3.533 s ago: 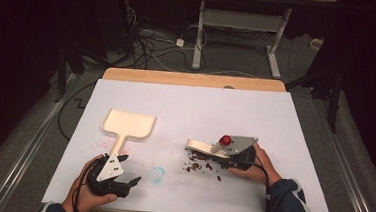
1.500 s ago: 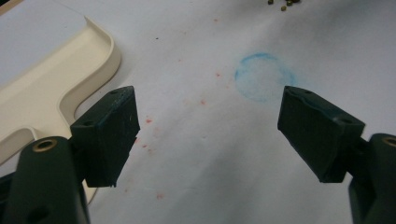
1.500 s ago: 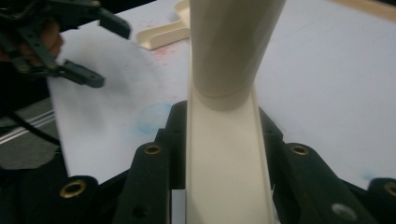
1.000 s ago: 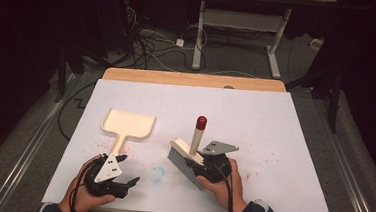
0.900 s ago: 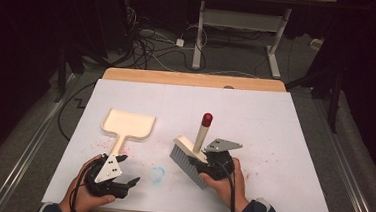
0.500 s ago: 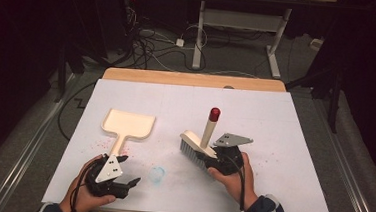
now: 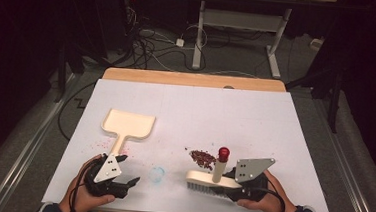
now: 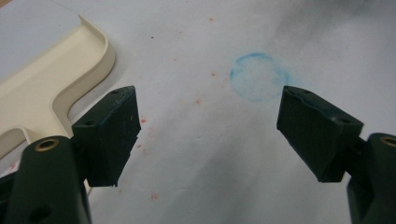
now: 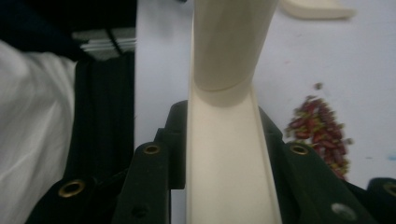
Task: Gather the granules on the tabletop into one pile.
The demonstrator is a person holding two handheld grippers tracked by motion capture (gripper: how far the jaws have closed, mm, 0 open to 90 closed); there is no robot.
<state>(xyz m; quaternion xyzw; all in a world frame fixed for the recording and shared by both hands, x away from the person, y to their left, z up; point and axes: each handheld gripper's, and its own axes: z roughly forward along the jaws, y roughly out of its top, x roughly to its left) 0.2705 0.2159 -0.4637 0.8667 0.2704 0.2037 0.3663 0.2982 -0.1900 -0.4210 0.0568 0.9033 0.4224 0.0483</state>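
A cream brush (image 7: 206, 179) with a red-tipped handle (image 7: 223, 153) sits bristles down at the table's front right. My right gripper (image 7: 229, 184) is shut on its back. In the right gripper view the jaws press both sides of the brush's cream back (image 9: 229, 154). A small pile of red-brown crumbs (image 7: 202, 157) lies just behind the brush, and shows as crumbs (image 9: 322, 128) at the right. A cream dustpan (image 7: 128, 124) lies flat at the left. My left gripper (image 7: 129, 183) rests open near its handle, jaws wide apart over bare table (image 8: 208, 126).
A faint blue circle (image 7: 157, 174) is drawn on the white table cover (image 7: 225, 113) between the grippers, also seen as a blue ring (image 8: 259, 83). Red specks dot the cover near the dustpan's edge (image 8: 88, 56). Cables and desk legs lie beyond the far edge.
My right gripper has carried the brush from the table's middle to the right and nearer the front edge, uncovering the crumb pile. The left gripper has kept still.
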